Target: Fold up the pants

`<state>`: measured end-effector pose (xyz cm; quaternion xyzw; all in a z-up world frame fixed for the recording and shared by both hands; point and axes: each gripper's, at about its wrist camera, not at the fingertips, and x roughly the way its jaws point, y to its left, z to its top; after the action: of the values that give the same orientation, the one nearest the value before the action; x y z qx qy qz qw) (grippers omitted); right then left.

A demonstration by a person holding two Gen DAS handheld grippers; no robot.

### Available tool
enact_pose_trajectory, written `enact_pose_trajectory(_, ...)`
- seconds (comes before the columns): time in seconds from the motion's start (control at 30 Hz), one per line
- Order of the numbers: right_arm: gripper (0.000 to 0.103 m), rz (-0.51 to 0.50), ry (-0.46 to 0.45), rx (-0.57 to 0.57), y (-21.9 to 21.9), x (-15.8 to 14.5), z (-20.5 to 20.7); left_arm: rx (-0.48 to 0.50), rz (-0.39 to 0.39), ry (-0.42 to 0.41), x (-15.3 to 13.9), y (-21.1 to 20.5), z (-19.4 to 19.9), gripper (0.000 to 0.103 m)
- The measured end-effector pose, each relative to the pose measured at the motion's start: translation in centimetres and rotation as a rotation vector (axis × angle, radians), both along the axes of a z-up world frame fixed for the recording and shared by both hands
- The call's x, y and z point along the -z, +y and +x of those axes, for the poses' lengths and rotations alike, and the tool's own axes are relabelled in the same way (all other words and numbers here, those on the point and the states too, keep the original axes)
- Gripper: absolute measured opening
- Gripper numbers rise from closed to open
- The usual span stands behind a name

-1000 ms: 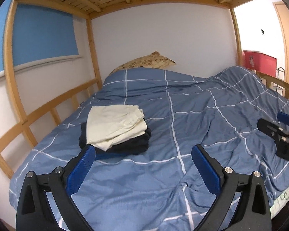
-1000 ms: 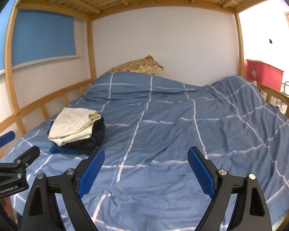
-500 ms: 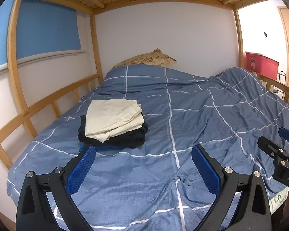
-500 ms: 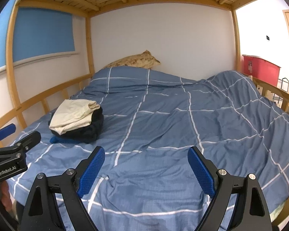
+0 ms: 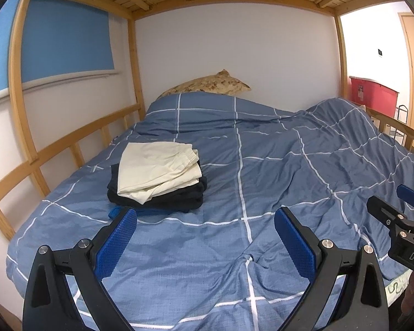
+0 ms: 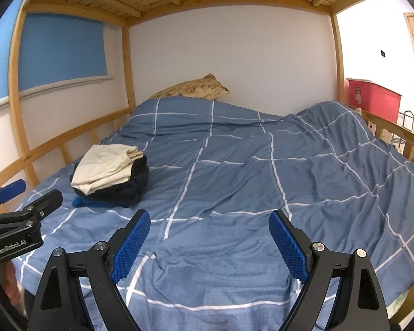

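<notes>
Pants (image 5: 158, 169) lie folded, stacked at left of frame; my left tongs (image 5: 205, 234) and right tongs (image 6: 209, 237) gape empty. I'd judge nothing remains but backing off without snagging the duvet (image 5: 289, 171).

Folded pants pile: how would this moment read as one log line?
cream pants folded atop dark pile | left gripper open, empty | right gripper open, empty

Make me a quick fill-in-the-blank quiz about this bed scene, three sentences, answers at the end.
1. The folded cream pants lie on top of a folded ____ garment.
2. The stack rests on a blue duvet with white grid lines, near the ____ side rail.
3. The left gripper and the right gripper both stand ____, holding nothing.

Answers: black; wooden; open
</notes>
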<state>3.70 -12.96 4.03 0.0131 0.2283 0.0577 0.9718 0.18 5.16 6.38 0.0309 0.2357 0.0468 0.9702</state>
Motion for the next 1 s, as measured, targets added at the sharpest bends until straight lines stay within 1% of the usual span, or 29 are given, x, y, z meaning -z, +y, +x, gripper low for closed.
enact_pose_trajectory(0.4,0.089,0.0,0.002,0.016,-0.1,0.01,0.36,-0.017,0.004,-0.003,-0.2,-0.01,0.32,0.101)
enact_pose_trajectory(1.0,0.089,-0.001,0.0,0.017,-0.03,0.09,0.5,-0.019,0.0,-0.003,-0.04,-0.02,0.37,0.102)
